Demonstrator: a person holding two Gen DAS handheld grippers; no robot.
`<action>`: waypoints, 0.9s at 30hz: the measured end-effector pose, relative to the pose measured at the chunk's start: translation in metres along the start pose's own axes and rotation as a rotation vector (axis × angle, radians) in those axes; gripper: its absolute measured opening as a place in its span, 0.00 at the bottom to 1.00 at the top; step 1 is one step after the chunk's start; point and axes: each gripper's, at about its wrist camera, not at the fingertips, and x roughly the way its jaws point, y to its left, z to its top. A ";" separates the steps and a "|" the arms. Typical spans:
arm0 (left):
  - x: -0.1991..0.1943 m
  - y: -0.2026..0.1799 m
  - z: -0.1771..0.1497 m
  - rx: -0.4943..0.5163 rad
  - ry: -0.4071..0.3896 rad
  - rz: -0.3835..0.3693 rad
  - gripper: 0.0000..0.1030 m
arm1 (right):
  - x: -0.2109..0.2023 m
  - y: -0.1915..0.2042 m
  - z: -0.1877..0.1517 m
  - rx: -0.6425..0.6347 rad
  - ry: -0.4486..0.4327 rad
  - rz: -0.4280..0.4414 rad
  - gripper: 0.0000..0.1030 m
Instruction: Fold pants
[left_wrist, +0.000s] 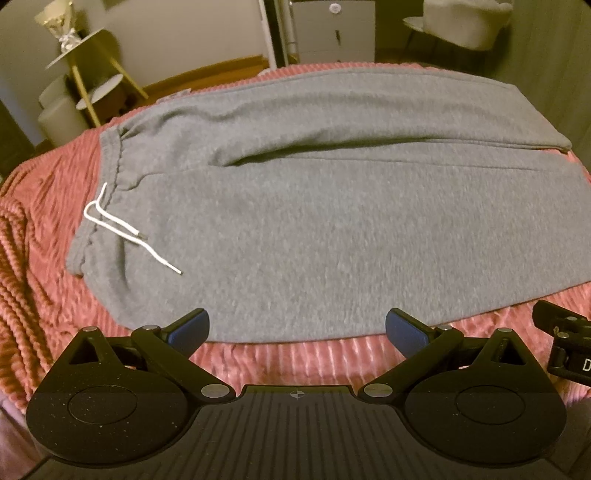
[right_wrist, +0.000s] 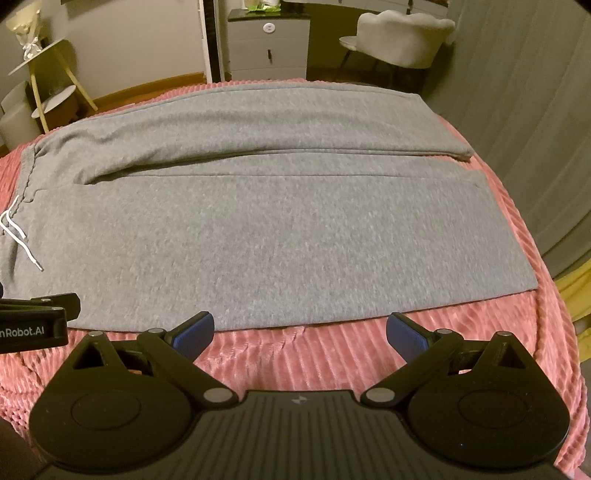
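Grey sweatpants (left_wrist: 314, 221) lie flat across a pink ribbed blanket (left_wrist: 44, 295), waistband at the left, leg ends at the right. A white drawstring (left_wrist: 122, 229) lies on the waistband. The pants also fill the right wrist view (right_wrist: 277, 229). My left gripper (left_wrist: 297, 328) is open and empty at the pants' near edge. My right gripper (right_wrist: 299, 330) is open and empty at the near edge of the near leg. Each gripper shows at the edge of the other's view, the right one (left_wrist: 565, 343) and the left one (right_wrist: 33, 317).
The pink blanket (right_wrist: 480, 350) covers the bed. Beyond the far edge stand a gold tiered shelf (left_wrist: 85, 77), a grey drawer cabinet (right_wrist: 267, 44) and a pale chair (right_wrist: 399, 37). A grey curtain (right_wrist: 535, 129) hangs at the right.
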 end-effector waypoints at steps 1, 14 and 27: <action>0.001 0.000 0.000 0.000 0.001 0.001 1.00 | 0.000 0.000 0.000 0.000 0.000 0.000 0.97; 0.004 -0.001 0.000 0.004 0.011 -0.004 1.00 | 0.003 -0.004 -0.001 0.004 0.006 -0.004 0.97; 0.006 -0.001 0.000 0.003 0.015 -0.008 1.00 | 0.004 -0.004 0.000 0.000 0.010 -0.006 0.97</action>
